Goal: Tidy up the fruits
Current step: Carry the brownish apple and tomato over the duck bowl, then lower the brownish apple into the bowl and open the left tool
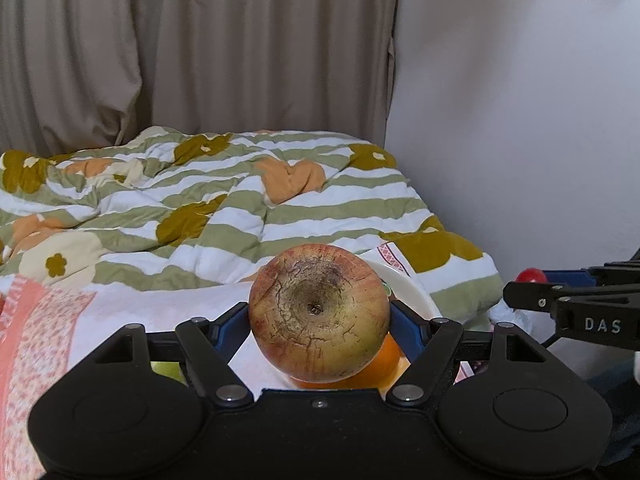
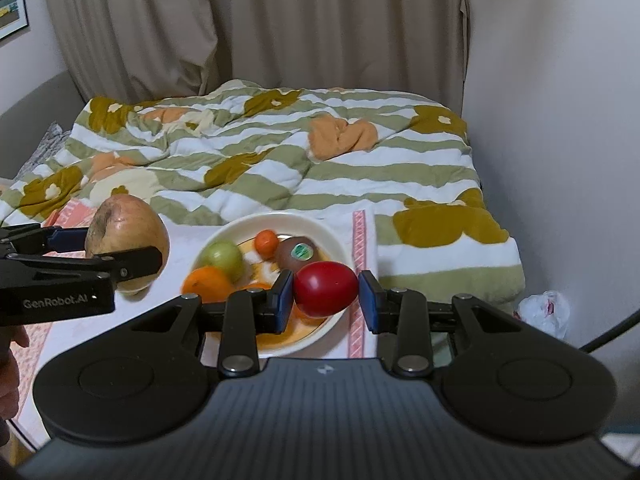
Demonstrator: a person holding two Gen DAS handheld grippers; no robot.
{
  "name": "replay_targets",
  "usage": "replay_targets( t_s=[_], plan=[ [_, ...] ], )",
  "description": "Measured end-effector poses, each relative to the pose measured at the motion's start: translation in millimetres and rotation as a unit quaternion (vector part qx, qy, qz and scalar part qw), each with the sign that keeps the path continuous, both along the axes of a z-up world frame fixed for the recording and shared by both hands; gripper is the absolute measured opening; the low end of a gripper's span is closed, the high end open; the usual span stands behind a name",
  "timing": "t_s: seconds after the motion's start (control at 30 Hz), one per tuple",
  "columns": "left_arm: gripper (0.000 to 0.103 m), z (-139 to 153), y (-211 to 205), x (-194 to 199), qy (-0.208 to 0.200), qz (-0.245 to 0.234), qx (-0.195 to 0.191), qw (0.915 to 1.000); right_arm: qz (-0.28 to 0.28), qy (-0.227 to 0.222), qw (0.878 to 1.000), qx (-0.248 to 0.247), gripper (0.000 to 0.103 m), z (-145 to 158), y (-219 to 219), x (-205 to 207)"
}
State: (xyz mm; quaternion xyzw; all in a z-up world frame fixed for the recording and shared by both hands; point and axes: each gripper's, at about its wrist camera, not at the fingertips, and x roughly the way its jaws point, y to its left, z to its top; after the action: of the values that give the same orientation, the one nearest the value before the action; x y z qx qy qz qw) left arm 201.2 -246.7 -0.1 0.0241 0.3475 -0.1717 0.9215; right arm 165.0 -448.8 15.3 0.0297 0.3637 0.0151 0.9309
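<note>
Beige curtains (image 2: 280, 20) behind, striped green-and-white floral quilt (image 2: 280, 168) rumpled across the bed, white cloth with pink patterned borders (image 2: 362, 240) spread in front. On that cloth, round cream plate (image 2: 332, 236) loaded with fruit: small green apple (image 2: 222, 258), large orange (image 2: 206, 282), little mandarin (image 2: 267, 240), brown kiwi with a green sticker (image 2: 298, 254). Left gripper (image 1: 320, 316) clamped on a big russet, crackle-skinned apple (image 1: 319, 312), blue pads (image 1: 230, 326) pressed to both sides, stem pit facing the lens (orange peeking out just beneath it in the left wrist view). Held up to the left of the plate, clear of the cloth. Right gripper (image 2: 326, 294) closed tight on a glossy red tomato-like fruit (image 2: 326, 288), pads touching each flank, hanging over the near right part of the plate. White plastic bag (image 2: 544, 308) crumpled down by the wall.
</note>
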Motion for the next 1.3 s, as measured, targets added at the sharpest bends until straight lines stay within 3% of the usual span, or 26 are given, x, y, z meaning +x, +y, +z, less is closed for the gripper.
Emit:
replay_targets(
  t_s=[0.37,0.73,0.87,0.9,0.97,1.3],
  plan=[
    [0.078,-46.9,-46.2,61.9,0.019,-0.057,0.056,0.9966,-0.013,0.031,0.999,0.007,0.050,-29.4,-21.2,51.2],
    [0.078,-77.9,-69.9,79.7,0.021,-0.097,0.102,0.9898,-0.036,0.054,0.998,0.018,0.050,-50.0,-31.8,74.8],
    [0.081,-79.0,-73.2,78.9,0.017,-0.102,0.108,0.9888,-0.040,0.057,0.997,0.019,0.050,-52.1,-35.4,76.6],
    [0.092,-76.9,-72.6,77.9,0.011,-0.101,0.106,0.9892,-0.041,0.057,0.997,0.019,0.050,-52.1,-36.3,77.0],
    [0.103,-68.1,-68.5,74.7,-0.008,-0.096,0.095,0.9909,-0.043,0.056,0.997,0.019,0.050,-50.2,-37.4,77.0],
    [0.103,-39.1,-31.6,62.4,0.003,-0.051,0.065,0.9966,-0.010,0.050,0.999,0.017,0.050,-52.1,-38.9,84.1]
  ],
)
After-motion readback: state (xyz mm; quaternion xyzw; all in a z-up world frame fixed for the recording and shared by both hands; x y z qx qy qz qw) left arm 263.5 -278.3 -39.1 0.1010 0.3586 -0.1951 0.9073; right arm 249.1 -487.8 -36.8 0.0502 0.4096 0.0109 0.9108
